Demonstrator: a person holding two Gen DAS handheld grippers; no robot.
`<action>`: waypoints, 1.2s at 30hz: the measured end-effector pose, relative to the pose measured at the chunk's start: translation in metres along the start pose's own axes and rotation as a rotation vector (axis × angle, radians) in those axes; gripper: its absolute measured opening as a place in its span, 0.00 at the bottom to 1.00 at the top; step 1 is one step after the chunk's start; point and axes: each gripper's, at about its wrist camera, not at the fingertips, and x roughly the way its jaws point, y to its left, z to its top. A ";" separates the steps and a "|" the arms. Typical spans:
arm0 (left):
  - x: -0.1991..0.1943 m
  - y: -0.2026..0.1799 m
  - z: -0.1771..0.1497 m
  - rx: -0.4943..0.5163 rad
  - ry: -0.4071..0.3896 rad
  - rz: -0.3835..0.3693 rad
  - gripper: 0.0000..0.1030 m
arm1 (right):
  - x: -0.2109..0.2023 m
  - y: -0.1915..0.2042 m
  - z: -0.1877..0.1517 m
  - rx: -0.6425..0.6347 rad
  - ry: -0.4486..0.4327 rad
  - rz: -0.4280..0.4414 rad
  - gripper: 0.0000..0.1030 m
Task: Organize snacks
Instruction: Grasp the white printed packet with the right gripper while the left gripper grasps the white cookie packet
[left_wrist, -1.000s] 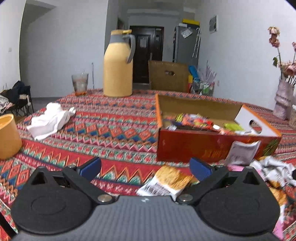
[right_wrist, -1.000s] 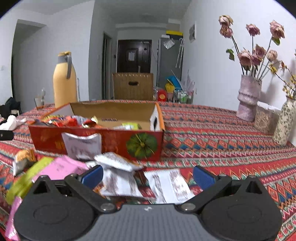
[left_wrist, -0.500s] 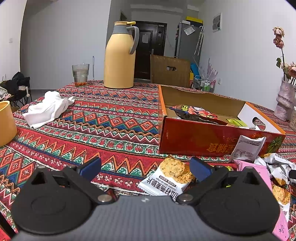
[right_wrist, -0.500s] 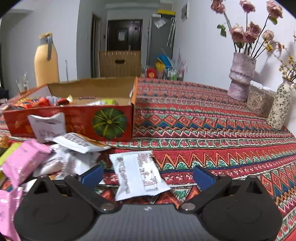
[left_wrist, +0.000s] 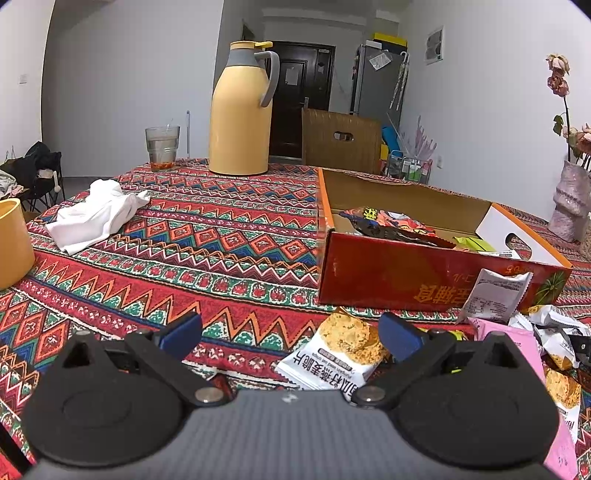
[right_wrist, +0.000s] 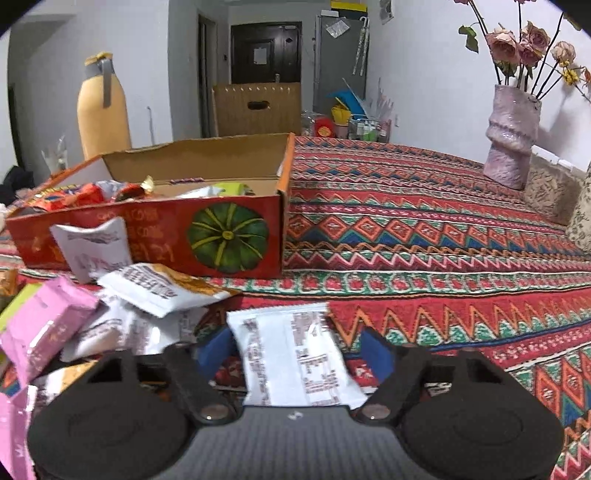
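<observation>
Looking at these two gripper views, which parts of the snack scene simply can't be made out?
- Left wrist view: the near end of the biscuit packet is hidden behind the left gripper body.
- Right wrist view: the right gripper jaws are closing around the white packet; whether the pads touch it is unclear, and its print is too blurred to read.
- Both views: the floor of the red box is hidden by its front wall.

The patterned tablecloth (left_wrist: 221, 258) carries a red box (left_wrist: 406, 273), loose snack packets (right_wrist: 147, 288), a yellow jug (left_wrist: 240, 122) and a white cloth (left_wrist: 96, 214).
</observation>
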 end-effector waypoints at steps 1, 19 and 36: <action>0.000 0.000 0.000 0.000 -0.001 0.000 1.00 | -0.002 0.001 -0.001 -0.005 -0.006 0.010 0.50; 0.000 -0.004 0.003 0.035 0.031 -0.008 1.00 | -0.033 0.000 -0.013 0.064 -0.217 -0.064 0.40; 0.029 -0.027 0.015 0.181 0.188 -0.052 1.00 | -0.037 -0.005 -0.019 0.101 -0.240 -0.044 0.40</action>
